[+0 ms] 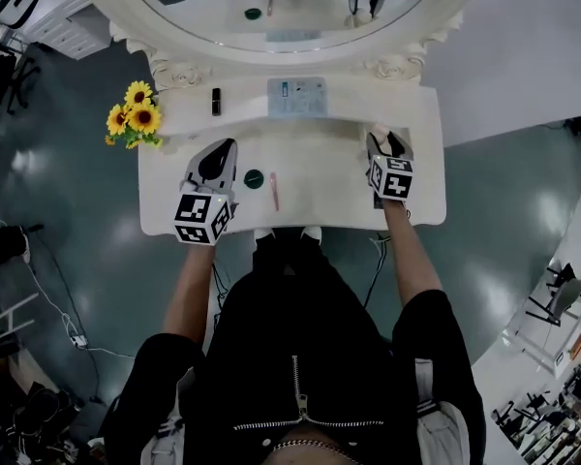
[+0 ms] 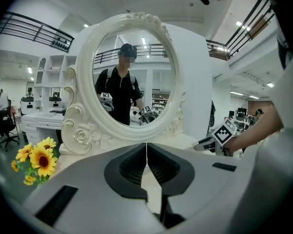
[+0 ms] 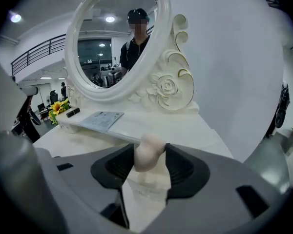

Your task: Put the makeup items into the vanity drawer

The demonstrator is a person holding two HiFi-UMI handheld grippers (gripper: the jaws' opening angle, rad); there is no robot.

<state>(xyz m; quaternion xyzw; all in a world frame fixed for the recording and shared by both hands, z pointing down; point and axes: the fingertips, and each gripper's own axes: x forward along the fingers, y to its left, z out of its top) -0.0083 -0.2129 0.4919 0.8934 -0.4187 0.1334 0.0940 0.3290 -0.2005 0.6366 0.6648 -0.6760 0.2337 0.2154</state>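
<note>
My right gripper [image 3: 150, 164] is shut on a beige egg-shaped makeup sponge [image 3: 149, 152], held just above the right side of the white vanity top [image 1: 320, 158]; the head view shows this gripper [image 1: 388, 146] near the raised back shelf. My left gripper [image 1: 217, 160] hovers over the left side of the top, and its jaws [image 2: 146, 156] meet with nothing between them. Between the two grippers lie a round dark green compact [image 1: 254, 177] and a pink pencil [image 1: 274, 192]. A black lipstick [image 1: 216, 102] and a pale blue flat palette [image 1: 297, 97] rest on the back shelf. No drawer shows.
An oval mirror in a carved white frame [image 2: 83, 133] stands at the back of the vanity. A bunch of sunflowers [image 1: 134, 116] sits at the shelf's left end. The person stands close against the vanity's front edge, with grey floor all round.
</note>
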